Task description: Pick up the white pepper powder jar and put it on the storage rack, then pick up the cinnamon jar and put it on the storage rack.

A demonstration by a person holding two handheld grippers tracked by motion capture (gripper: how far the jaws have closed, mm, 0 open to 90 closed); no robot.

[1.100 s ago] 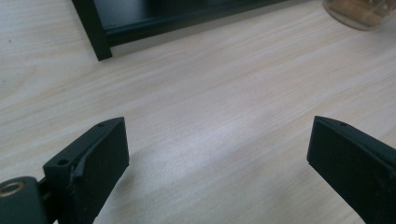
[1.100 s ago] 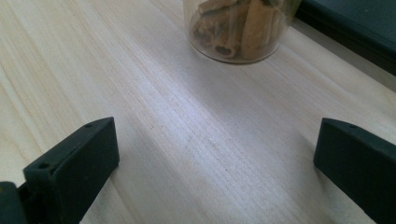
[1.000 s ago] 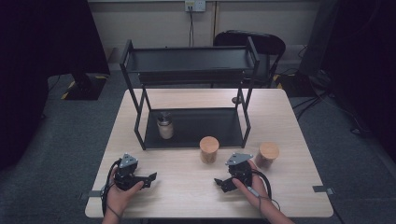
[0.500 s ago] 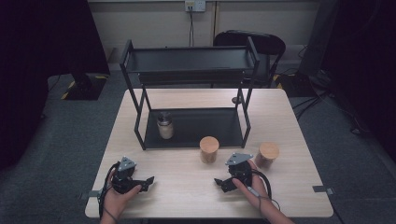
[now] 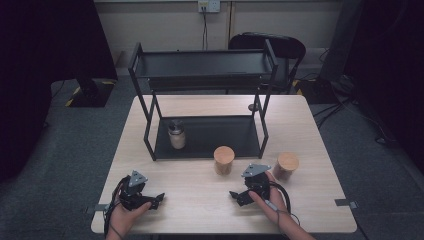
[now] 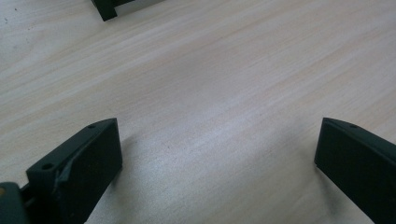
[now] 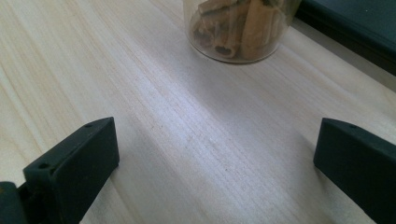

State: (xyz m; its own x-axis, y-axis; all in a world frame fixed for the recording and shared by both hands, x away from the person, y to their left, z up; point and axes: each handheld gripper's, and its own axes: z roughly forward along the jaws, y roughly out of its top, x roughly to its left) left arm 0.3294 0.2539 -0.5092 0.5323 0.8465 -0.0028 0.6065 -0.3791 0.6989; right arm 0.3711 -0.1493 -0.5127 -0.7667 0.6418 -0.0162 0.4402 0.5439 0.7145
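Jaws, left gripper (image 5: pixel 156 199): spread wide over bare wood, nothing between them; they have just been opening further. It sits in the lower left of the high view, resting on the table (image 5: pixel 200 210) near its front edge, held in the person's left hand (image 5: pixel 126 216). Rack (image 5: pixel 205 100): black, two-tiered, upper centre of the frame; on its lower tray, toward the left, stands a small jar with a dark lid (image 5: pixel 176 134). Cork-lidded jar (image 5: pixel 224 160): centre of the frame, upright on the table just in front of the rack's lower tray; the right gripper view shows its glass base (image 7: pixel 238 32) at the top, filled with rolled brown sticks, well apart from the fingertips. Right gripper (image 5: pixel 235 196): lower centre-right, jaws likewise wide apart and empty, aimed at that jar. Second cork-lidded jar (image 5: pixel 287 166): right of centre, just beside the right hand (image 5: pixel 270 200). Step in hand, as judged: start of the approach, nothing grasped, both tools idle at the near edge. Next move calls for: carrying the right gripper forward until the nearer jar's body stands squarely between the pads, then closing low enough to keep it upright.
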